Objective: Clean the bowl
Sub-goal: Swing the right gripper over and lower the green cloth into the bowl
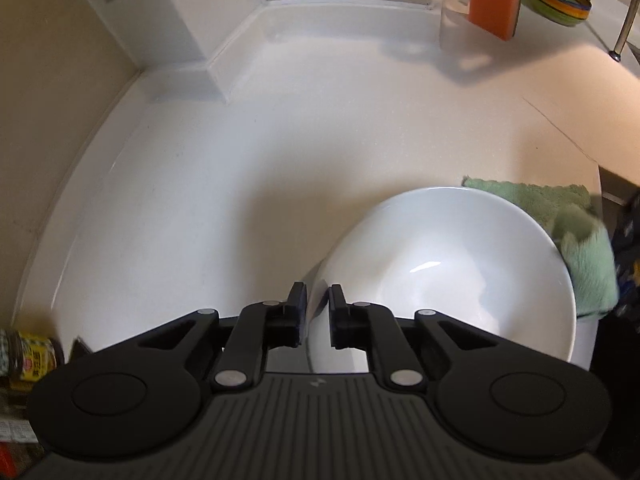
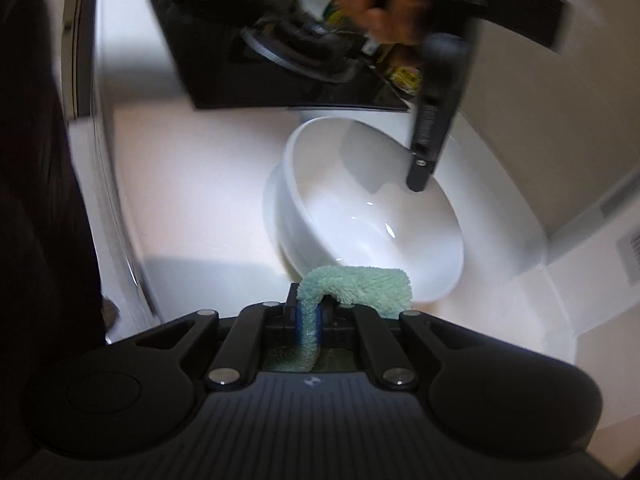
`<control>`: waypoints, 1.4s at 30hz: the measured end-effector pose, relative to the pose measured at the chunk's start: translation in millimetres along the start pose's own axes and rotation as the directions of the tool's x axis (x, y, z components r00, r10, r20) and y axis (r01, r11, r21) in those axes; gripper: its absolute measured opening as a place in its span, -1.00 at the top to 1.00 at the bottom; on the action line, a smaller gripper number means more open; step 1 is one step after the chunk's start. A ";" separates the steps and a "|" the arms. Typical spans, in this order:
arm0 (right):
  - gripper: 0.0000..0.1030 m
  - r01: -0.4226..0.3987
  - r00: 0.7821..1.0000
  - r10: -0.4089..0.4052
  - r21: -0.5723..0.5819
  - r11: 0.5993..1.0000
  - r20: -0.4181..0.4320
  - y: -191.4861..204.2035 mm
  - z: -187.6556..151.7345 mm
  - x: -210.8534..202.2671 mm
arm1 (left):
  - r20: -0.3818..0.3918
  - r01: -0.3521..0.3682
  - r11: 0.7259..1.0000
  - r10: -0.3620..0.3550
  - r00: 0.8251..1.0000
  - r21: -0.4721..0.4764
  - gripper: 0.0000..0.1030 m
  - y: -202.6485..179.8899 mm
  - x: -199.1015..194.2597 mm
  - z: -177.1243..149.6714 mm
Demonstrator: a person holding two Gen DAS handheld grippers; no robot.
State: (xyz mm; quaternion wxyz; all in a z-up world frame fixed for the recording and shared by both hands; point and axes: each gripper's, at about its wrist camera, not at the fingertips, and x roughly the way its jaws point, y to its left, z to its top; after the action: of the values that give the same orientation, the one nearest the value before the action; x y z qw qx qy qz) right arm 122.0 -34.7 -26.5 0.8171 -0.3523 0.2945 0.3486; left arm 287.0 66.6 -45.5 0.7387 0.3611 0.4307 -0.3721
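Just ahead of the right gripper, which pinches a green microfibre cloth, the white bowl tilts on the white countertop, its near rim clamped by the left gripper.

The right gripper is pinching a fluffy green cloth between its fingers, the loose end flopping toward the near rim of the white bowl. The bowl is sitting tilted on the white counter. The left gripper is clamping the bowl's far rim, a blurred hand holding it above.
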 end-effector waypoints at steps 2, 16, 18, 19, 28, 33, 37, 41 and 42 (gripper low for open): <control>0.96 -0.024 0.999 0.021 0.063 0.998 0.041 -25.8 -6.0 -8.4 | 0.000 -0.013 1.000 0.013 1.000 -0.023 0.75 0.2 2.2 3.4; 0.93 -0.147 0.976 0.092 0.285 0.947 0.198 -87.5 -4.8 -4.8 | 0.044 -0.033 0.952 0.049 0.998 -0.304 0.60 12.9 -1.6 -11.8; 0.93 -0.186 0.967 0.119 0.307 0.933 0.224 -82.6 -3.8 -10.8 | 0.049 -0.038 0.949 0.057 0.997 -0.312 0.59 12.1 -2.0 -14.1; 0.93 -0.188 0.967 0.119 0.315 0.930 0.226 -81.5 -1.8 -11.4 | 0.052 -0.041 0.949 0.060 0.997 -0.312 0.59 11.8 -2.5 -15.5; 0.93 0.067 0.974 -0.156 0.450 0.890 0.163 -104.8 8.4 -30.4 | 0.096 -0.027 0.922 0.069 0.993 -0.385 0.60 11.5 -7.8 -30.5; 0.92 0.082 0.934 -0.256 0.551 0.830 0.248 -114.4 17.6 -41.7 | 0.153 0.000 0.885 0.081 0.985 -0.467 0.60 12.1 -19.6 -46.5; 0.92 -0.063 0.956 -0.102 0.530 0.846 0.276 -108.1 27.5 -17.9 | 0.215 0.054 0.843 0.074 0.974 -0.535 0.60 14.1 -32.4 -63.5; 0.92 -0.189 0.978 0.111 0.518 0.834 0.178 -103.4 30.7 13.5 | 0.236 0.066 0.828 0.081 0.968 -0.556 0.60 12.2 -41.9 -76.7; 0.92 -0.218 0.975 0.156 0.529 0.820 0.159 -105.2 30.2 19.8 | 0.240 0.063 0.823 0.090 0.966 -0.564 0.61 12.2 -45.7 -81.2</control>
State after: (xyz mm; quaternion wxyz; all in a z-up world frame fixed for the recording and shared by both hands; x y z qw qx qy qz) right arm 222.5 -57.5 15.4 0.8597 -0.0563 0.3697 0.3479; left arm 251.6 152.5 -31.4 0.8644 0.0772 0.4199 -0.2656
